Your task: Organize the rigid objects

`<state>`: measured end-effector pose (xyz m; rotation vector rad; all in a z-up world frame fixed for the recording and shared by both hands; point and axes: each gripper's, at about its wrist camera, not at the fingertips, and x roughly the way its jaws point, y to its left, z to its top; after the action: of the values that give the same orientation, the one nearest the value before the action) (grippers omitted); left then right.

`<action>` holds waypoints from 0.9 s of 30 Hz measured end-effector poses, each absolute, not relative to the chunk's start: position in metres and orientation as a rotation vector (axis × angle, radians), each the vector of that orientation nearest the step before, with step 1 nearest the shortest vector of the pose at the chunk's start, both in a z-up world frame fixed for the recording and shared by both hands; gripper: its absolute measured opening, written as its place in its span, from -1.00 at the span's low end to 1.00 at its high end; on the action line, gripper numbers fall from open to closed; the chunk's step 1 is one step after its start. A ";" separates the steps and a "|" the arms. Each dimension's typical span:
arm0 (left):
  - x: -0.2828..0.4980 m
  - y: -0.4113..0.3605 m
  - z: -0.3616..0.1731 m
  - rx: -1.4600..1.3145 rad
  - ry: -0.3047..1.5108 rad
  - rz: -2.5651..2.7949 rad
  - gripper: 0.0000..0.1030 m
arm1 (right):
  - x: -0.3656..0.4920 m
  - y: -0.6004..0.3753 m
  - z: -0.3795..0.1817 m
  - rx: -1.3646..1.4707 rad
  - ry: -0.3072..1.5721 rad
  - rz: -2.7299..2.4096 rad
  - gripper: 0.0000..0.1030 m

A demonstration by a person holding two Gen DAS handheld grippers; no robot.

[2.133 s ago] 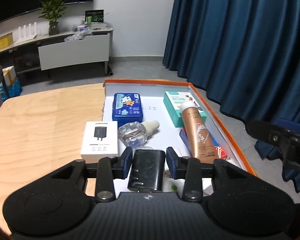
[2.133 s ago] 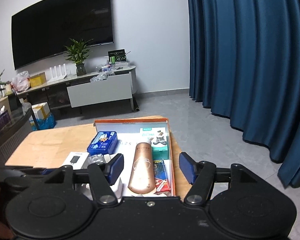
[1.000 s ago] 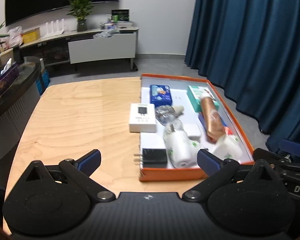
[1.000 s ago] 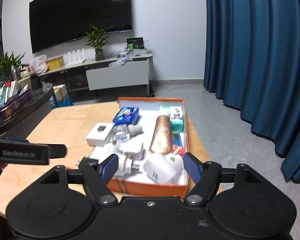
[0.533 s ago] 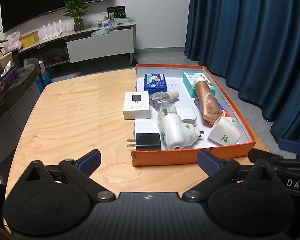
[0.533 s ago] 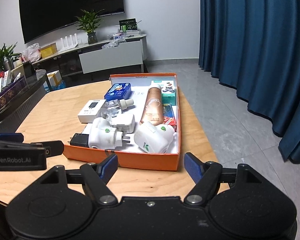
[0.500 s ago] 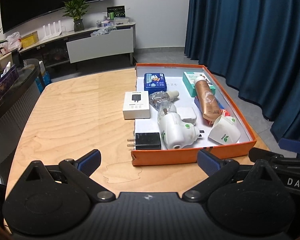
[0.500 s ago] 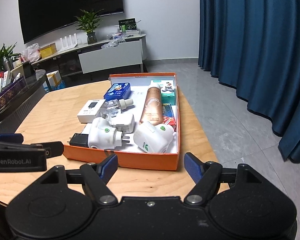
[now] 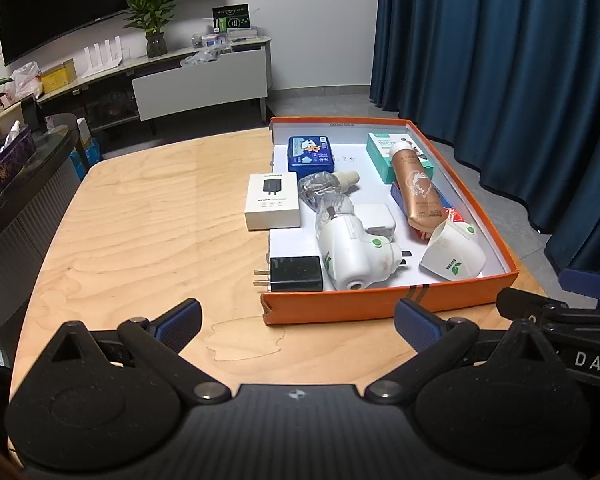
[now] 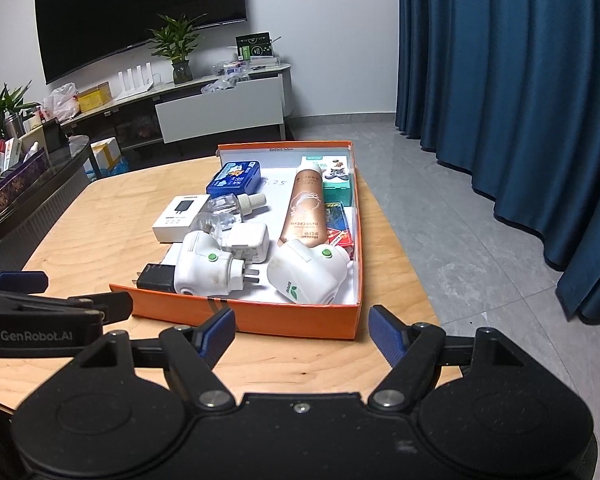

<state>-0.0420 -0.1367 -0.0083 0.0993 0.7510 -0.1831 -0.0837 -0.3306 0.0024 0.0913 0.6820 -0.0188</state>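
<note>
The red-and-blue pack (image 9: pixel 440 204) lies mostly hidden under the copper tube (image 9: pixel 417 190). At three o'clock, the right gripper (image 9: pixel 588 284) is cut off. The writing (image 9: pixel 346 159) on the tray floor perhaps reads "25".

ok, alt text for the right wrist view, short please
An orange box on a wooden table holds two white plug-in units, a black charger, a copper hand cream tube and small boxes. The right gripper hovers before it, jaws open and empty.

Dark blue curtains (image 10: pixel 512 80) hang beside a white wall (image 10: pixel 320 20) bearing a black screen (image 10: pixel 140 12), above grey floor (image 10: pixel 460 240).
</note>
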 end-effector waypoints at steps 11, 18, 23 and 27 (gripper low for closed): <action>-0.041 -0.137 -0.009 0.085 0.758 -0.189 1.00 | -0.081 -0.327 0.002 0.086 0.687 -0.016 0.69; -0.040 -0.137 -0.010 0.079 0.762 -0.194 1.00 | -0.080 -0.324 0.001 0.080 0.694 -0.011 0.69; -0.040 -0.137 -0.011 0.072 0.767 -0.198 1.00 | -0.078 -0.323 0.000 0.079 0.696 -0.012 0.69; -0.039 -0.135 -0.012 0.060 0.769 -0.189 1.00 | -0.078 -0.322 0.000 0.076 0.698 -0.011 0.69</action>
<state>-0.0390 -0.1350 -0.0116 0.0597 0.7687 -0.1885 -0.0780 -0.3224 0.0001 0.0764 0.6976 -0.0114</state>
